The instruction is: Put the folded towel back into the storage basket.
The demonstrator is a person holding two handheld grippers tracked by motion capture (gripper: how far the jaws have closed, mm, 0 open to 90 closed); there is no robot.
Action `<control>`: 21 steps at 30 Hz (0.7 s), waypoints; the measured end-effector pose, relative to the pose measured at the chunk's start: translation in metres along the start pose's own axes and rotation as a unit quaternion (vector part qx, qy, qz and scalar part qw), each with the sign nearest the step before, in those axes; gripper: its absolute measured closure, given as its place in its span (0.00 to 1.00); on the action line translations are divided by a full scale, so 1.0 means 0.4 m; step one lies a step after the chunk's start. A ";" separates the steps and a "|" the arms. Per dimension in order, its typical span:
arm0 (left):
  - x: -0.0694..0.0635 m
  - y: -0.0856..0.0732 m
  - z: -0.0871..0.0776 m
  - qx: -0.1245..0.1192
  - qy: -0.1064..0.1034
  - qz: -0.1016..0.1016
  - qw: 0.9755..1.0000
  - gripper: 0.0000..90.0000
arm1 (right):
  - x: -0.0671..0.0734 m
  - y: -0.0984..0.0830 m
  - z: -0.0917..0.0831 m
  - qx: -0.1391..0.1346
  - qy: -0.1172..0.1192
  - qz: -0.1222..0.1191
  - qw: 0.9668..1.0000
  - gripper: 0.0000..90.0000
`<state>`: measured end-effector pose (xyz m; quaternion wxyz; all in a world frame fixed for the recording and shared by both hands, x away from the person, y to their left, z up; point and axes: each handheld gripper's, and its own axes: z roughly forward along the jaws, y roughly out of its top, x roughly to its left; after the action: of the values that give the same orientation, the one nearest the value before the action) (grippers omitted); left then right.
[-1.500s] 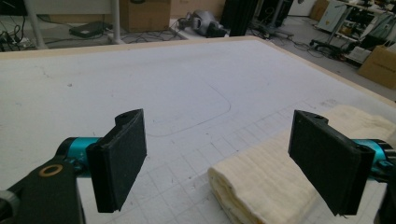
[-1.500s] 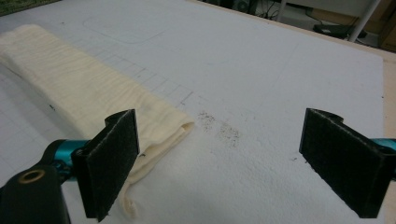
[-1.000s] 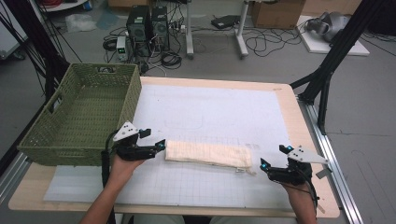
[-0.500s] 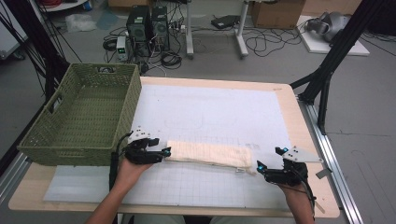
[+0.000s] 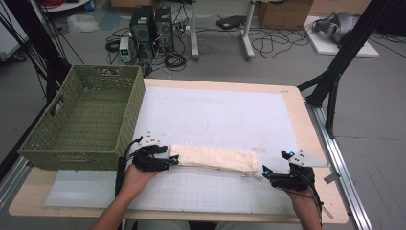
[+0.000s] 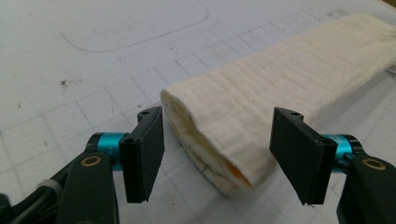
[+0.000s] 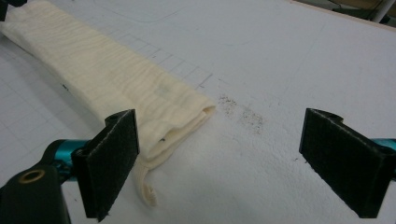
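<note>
- A folded cream cloth (image 5: 215,158) lies as a long, narrow band on the white gridded mat (image 5: 225,115) that covers the wooden surface (image 5: 313,143), near the person's edge, running from left to right.
- The left gripper (image 5: 173,159) sits at the cloth's left end. In the left gripper view its two black fingers (image 6: 144,154) stand on either side of the rolled end of the cloth (image 6: 261,107), spread, with a gap between each pad and the fabric; they have just been closing, with the cloth's end between them but not yet pinched.
- The folded layers show at that end, with a bit of orange colour inside the fold.
- The right gripper (image 5: 265,171) rests low at the cloth's right end. In the right gripper view its fingers (image 7: 112,158) are spread wide; the left pad is just beside the corner of the cloth (image 7: 107,79), the other pad well apart from it over bare mat.
- A small strip of fabric hangs loose from that corner.
- A green woven basket (image 5: 48,139) stands at the surface's left side, just beside the left hand (image 5: 139,172).
</note>
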<state>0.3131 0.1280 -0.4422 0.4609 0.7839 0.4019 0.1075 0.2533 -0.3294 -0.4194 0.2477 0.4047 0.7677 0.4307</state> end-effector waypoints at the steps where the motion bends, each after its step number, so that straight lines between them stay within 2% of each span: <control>1: 0.000 0.000 0.001 0.003 0.002 0.003 1.000 0.40 | 0.000 0.000 0.000 0.000 0.000 0.000 1.000 0.13; 8: -0.004 -0.004 0.009 0.020 0.003 0.000 1.000 0.42 | 0.000 0.000 0.001 0.000 0.002 -0.003 1.000 0.13; 11: -0.007 -0.007 0.015 0.030 0.002 0.006 1.000 0.43 | 0.001 0.001 0.002 -0.001 0.002 -0.002 1.000 0.13; 13: -0.010 -0.008 0.018 0.040 0.003 0.020 0.999 0.45 | 0.002 0.001 0.001 0.000 0.003 -0.001 1.000 0.13; 20: -0.018 -0.008 0.021 0.043 0.012 0.030 0.999 0.47 | 0.004 0.003 0.004 0.000 0.006 0.000 1.000 0.13; 21: -0.020 -0.008 0.021 0.045 0.014 0.036 0.998 0.48 | 0.004 0.003 0.004 0.001 0.006 -0.004 1.000 0.13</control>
<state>0.3108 0.1177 -0.4477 0.4148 0.8164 0.3845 0.1169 0.2542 -0.3270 -0.4194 0.2440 0.3994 0.7711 0.4317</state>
